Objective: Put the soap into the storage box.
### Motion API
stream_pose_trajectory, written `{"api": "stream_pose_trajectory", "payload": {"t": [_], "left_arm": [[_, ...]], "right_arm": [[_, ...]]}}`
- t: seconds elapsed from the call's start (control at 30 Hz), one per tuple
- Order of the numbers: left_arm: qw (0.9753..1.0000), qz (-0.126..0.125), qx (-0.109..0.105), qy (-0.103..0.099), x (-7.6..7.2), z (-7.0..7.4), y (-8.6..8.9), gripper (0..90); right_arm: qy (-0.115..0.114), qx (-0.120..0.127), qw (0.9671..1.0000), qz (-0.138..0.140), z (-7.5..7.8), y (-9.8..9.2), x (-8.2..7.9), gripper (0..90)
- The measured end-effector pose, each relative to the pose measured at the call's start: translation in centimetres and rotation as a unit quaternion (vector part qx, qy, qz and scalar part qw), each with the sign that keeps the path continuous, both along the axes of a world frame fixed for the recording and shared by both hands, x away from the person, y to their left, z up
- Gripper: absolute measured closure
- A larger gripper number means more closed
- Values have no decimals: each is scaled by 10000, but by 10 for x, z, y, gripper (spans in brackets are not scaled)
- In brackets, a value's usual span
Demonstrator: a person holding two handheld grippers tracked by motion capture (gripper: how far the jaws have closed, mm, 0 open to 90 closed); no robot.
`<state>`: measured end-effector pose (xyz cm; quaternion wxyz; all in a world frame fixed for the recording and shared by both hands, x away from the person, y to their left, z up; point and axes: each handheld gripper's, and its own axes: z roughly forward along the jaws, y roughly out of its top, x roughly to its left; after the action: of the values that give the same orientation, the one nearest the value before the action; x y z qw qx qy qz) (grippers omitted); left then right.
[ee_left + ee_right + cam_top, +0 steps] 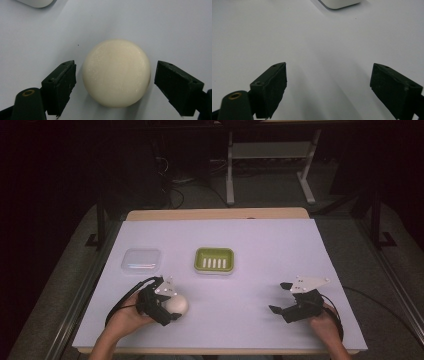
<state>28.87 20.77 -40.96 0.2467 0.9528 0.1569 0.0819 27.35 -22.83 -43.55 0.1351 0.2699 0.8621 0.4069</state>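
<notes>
Left gripper (113,82) straddles a cream soap ball (116,72), jaws spread, untouching. Right gripper (284,298), jaws apart, rests at the table's (250,250) 4 o'clock.

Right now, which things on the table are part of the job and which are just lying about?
In the job:
round soap, between the open jaws of the left gripper
green soap dish, probably where it goes

Lying about:
clear lidded box
right gripper, open, idle

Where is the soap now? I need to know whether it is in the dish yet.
Not yet: in the high view the soap lies on the table's near left, between the open left gripper's jaws, short of the green dish.
</notes>
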Motion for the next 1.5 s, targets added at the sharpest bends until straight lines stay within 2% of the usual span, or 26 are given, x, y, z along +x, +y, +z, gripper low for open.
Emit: {"api": "stream_pose_trajectory", "payload": {"t": [0.7, 1.2, 1.3, 1.5], "left_arm": [[9995, 7, 187, 269, 7, -10, -6, 171], [9990, -20, 307, 327, 9, -16, -10, 180], [9989, -12, 292, 371, 10, -16, -11, 213], [9988, -24, 291, 394, 10, -17, -12, 223]], "right_arm": [[15, -12, 10000, 33, 0, 1, 0, 132], [13, -20, 10000, 43, 0, 1, -1, 132], [13, -22, 10000, 40, 0, 2, -1, 132], [10, -13, 10000, 32, 0, 1, -1, 132]]}}
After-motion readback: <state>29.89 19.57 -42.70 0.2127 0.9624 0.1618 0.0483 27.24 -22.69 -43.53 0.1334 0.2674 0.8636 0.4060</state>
